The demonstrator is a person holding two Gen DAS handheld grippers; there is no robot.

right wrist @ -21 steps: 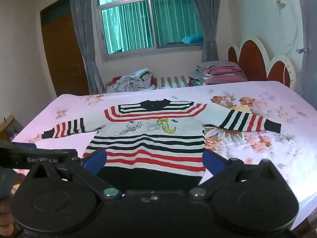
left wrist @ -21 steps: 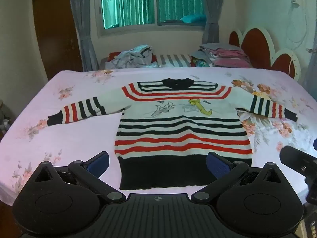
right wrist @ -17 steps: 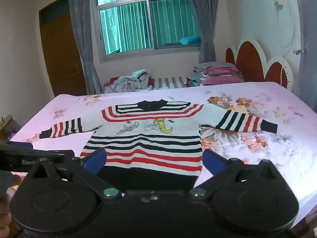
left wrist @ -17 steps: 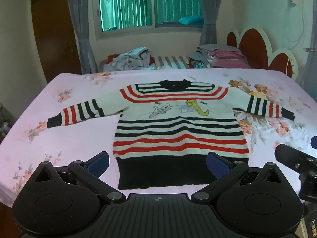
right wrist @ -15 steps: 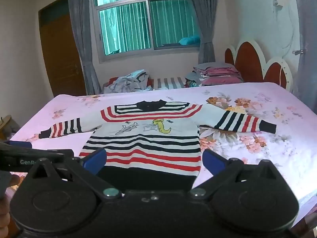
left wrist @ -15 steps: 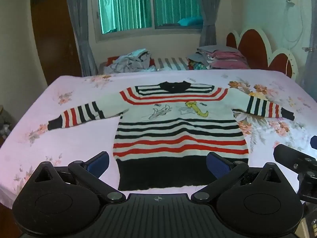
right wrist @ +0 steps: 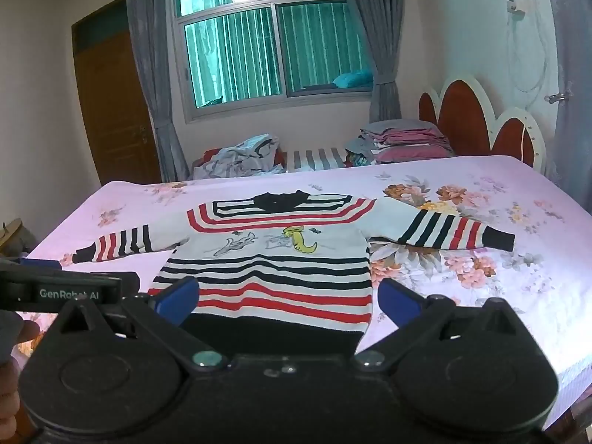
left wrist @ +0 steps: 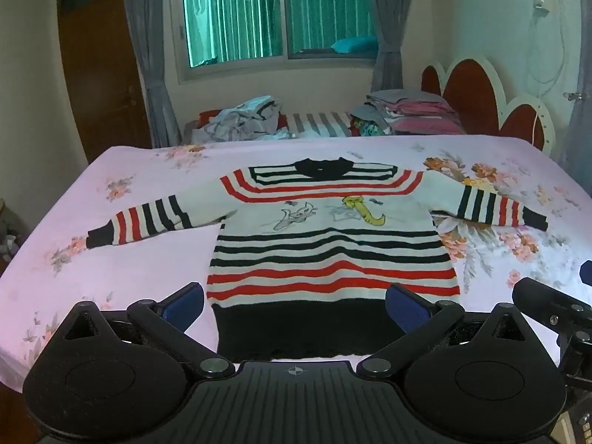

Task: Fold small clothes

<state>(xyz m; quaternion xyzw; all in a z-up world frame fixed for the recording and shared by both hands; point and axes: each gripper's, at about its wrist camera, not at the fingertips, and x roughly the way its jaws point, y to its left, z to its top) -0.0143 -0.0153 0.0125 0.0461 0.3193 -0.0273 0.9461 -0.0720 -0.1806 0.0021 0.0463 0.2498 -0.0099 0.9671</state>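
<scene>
- One small knitted sweater [left wrist: 329, 248] lay flat and face up on the bed [left wrist: 148, 259], spread near the near edge, its black collar toward the far side and its broad black hem closest to the grippers.
- The knit was white with black and red horizontal stripes; the chest carried a cartoon print, a grey figure and a yellow one.
- Its two sleeves stretched out to left and right, each banded in black and red and ending in a black cuff.
- The bed wore a smooth pink sheet printed with flower sprays, denser on the right side.
- The left gripper [left wrist: 294, 305] hung above the near edge of the bed with its jaws spread wide and nothing between them; its two blue pads [left wrist: 185, 305] framed the hem without touching it.
- The right gripper [right wrist: 288, 299] stood likewise, wide open and empty, over the hem's right part; in its view the left gripper's black body crossed the near left.
- At the far left edge of the right wrist view something that may have been a hand showed, too blurred to be sure.
- Beyond the bed's far edge lay one rumpled heap of clothes [left wrist: 240, 120] on the left and one neat stack of folded clothes [left wrist: 410, 113] on the right, with a striped cloth between them.
- A scalloped red and white headboard [left wrist: 481, 100] stood at the far right, a brown wooden door [left wrist: 100, 74] at the far left, and a window [left wrist: 273, 18] with grey curtains between.
- Nothing lay on the sweater.
</scene>
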